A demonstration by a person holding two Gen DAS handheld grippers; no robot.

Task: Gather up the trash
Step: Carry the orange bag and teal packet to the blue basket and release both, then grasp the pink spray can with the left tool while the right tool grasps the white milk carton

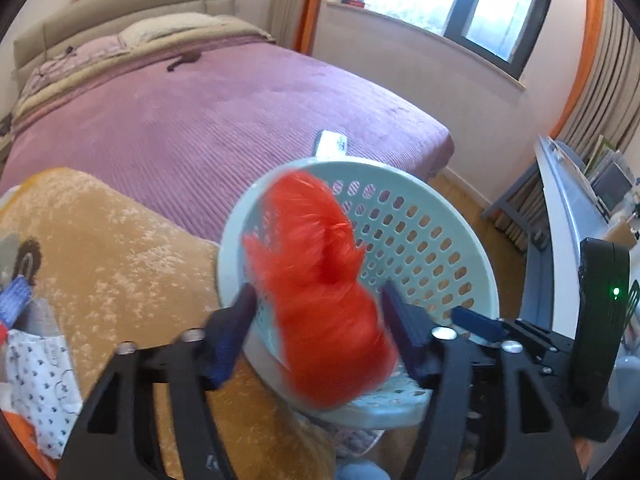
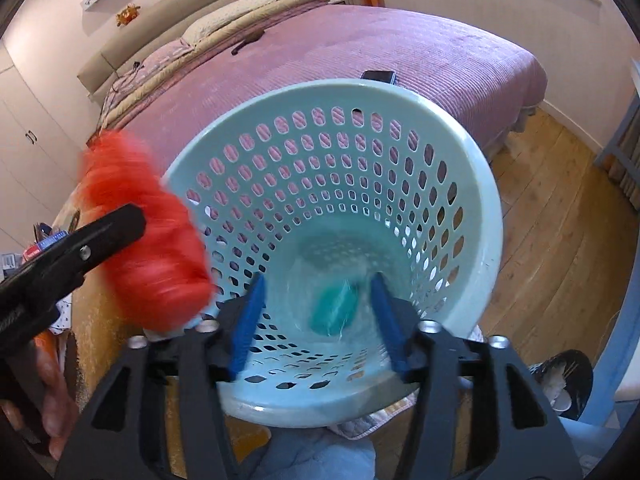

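While both fingers gape over the basket [image 2: 460, 184], red bag [image 1: 320, 280] sits untouched between left's.

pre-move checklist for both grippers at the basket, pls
1. Left gripper fingers parted: ok. They stand either side of the blurred red-orange plastic bag without visibly pressing it.
2. Bag over the pale green perforated plastic basket mouth: cannot tell. In the right wrist view it hangs at the left rim, partly outside.
3. Right gripper empty: ok. Fingers apart, nothing between them.
4. Small teal object inside basket: ok. It shows blurred, low inside the basket, apparently dropping.
5. Basket steady: cannot tell. It is tilted toward the cameras, its support hidden.
6. Grippers clear of each other: ok. A gap separates them in the right wrist view.
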